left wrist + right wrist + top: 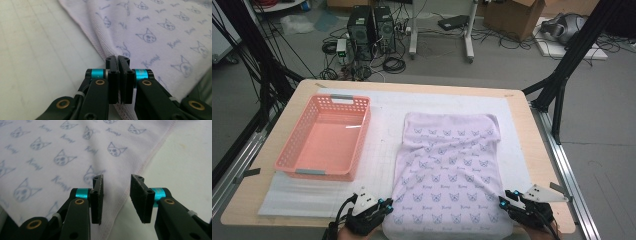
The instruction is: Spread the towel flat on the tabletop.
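the towel [451, 170] lies flat on the white mat [382, 125], its long way running from the person to the far side of the table [522, 125]. the left gripper [382, 204] sits at the near left edge, and its jaws are pressed together on the towel's hem. the right gripper [507, 199] sits at the near right corner, just as near to the towel. its jaws stand apart, with the hem between them, not pinched yet. that corner needs grabbing next, i think. the pink basket [326, 137] waits to the left, beside the towel, with nothing inside it.
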The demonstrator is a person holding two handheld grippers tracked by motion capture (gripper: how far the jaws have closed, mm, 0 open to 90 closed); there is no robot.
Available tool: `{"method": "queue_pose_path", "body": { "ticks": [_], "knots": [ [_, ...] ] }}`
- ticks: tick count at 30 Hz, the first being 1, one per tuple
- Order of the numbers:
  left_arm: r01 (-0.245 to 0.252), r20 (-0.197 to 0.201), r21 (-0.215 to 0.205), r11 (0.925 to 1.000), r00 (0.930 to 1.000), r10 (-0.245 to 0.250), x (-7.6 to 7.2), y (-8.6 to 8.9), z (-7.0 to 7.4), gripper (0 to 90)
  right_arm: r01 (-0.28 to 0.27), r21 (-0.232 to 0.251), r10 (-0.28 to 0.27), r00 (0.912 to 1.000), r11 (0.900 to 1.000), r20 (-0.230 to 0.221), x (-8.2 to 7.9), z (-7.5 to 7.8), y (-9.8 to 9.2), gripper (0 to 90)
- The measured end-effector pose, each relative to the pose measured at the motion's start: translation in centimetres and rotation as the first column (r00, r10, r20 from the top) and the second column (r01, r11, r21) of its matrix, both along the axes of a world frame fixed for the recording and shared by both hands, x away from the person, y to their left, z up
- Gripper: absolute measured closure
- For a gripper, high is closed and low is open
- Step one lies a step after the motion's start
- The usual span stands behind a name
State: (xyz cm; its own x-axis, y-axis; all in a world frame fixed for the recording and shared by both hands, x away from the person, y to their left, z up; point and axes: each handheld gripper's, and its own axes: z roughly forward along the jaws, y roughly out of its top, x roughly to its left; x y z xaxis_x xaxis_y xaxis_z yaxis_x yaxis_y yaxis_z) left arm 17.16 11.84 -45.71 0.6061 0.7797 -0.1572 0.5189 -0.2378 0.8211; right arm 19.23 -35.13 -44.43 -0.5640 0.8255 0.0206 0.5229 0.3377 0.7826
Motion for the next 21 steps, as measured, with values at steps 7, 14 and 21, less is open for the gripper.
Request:
{"method": "queue_pose_path", "body": {
  "ticks": [7,14,21],
  "knots": [
    [-0.002,0.013,-0.047,0.9989,0.9999,0.002,-0.3,0.4,0.1,70.4,-0.043,-0.037,0.042,0.999,0.998,-0.017,0.3,-0.5,1.4,87.3],
    [-0.017,0.027,-0.101,0.9947,0.9995,0.019,0.8,0.3,0.4,56.8,-0.047,-0.087,0.04,0.9964,0.995,-0.075,-2.6,0.3,-1.5,88.6],
    [0.048,0.03,-0.025,0.9985,0.9984,-0.048,1.3,-2.1,-0.5,67.4,0.014,0.001,-0.014,0.9994,1.0,-0.032,-2.5,0.1,-2.3,66.3]
  ]
}}
